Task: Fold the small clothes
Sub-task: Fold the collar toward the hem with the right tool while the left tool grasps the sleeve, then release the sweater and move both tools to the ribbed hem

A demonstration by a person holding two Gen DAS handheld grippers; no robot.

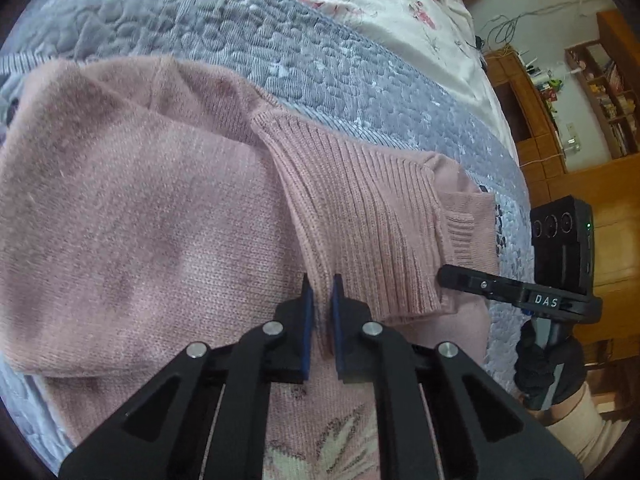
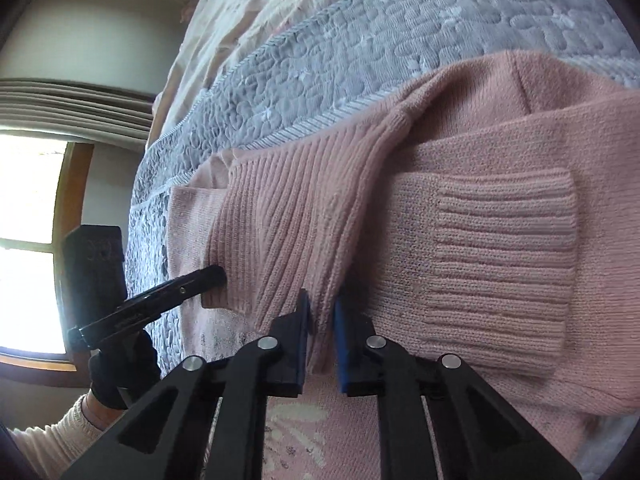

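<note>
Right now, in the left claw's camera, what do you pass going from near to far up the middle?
Left claw pinching the ribbed hem → ribbed hem of the pink sweater → grey quilted blanket → flowery white sheet.

A home bedroom: quilted grey bedspread (image 1: 320, 64), floral sheet (image 1: 400, 4), wooden bookshelves (image 1: 604, 96), curtained window (image 2: 28, 240).
</note>
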